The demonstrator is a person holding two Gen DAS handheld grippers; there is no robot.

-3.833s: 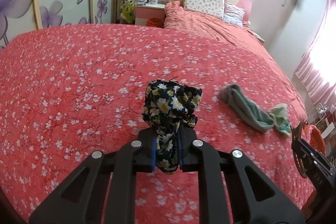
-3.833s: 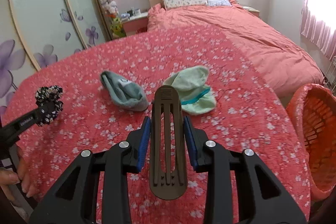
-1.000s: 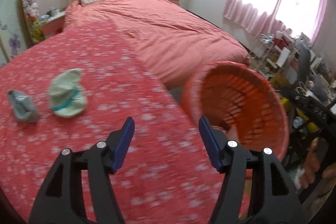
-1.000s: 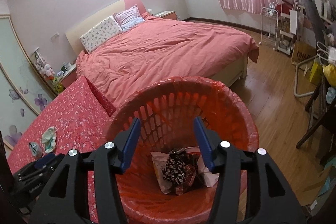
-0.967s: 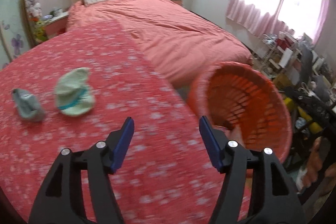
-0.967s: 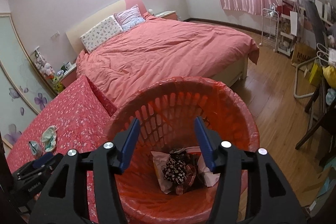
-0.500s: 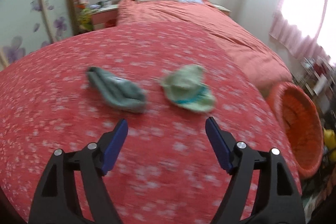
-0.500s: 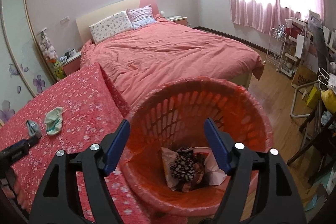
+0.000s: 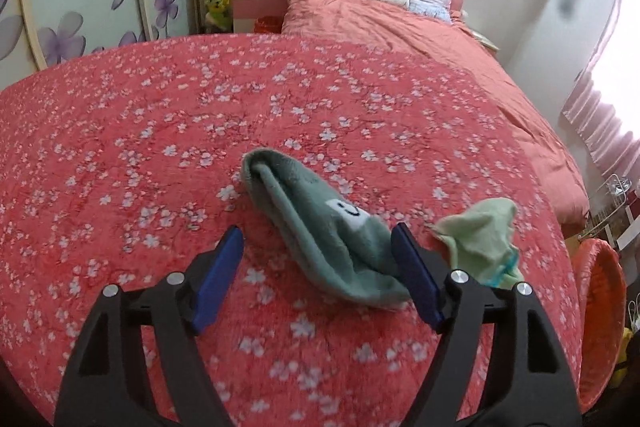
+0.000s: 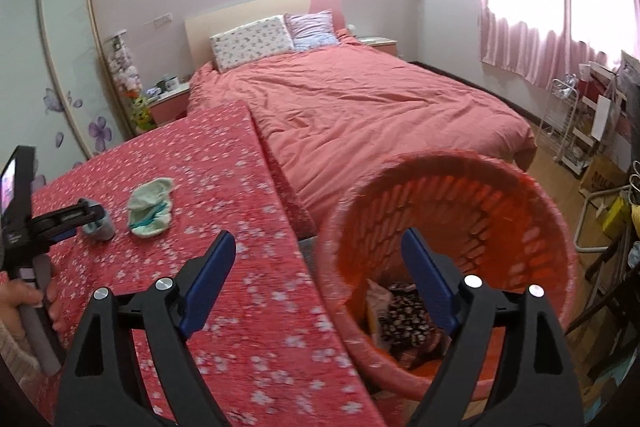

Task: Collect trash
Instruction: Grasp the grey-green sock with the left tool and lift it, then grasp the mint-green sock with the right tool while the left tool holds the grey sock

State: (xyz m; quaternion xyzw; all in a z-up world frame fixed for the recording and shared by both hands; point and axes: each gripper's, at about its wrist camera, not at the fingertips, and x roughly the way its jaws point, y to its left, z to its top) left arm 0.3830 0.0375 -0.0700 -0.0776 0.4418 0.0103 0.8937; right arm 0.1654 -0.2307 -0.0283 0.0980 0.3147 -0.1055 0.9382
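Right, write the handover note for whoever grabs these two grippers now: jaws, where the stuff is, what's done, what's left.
Left gripper: jaws open, nothing gripped, hovering over the grey-green sock on the flowered table.
Right gripper: jaws have just been opening, nothing between them, at the rim of the orange basket.
Pale green sock: on the table beside the grey-green one.
Done: black flowered cloth lies in the basket.
Left: both socks into the basket.
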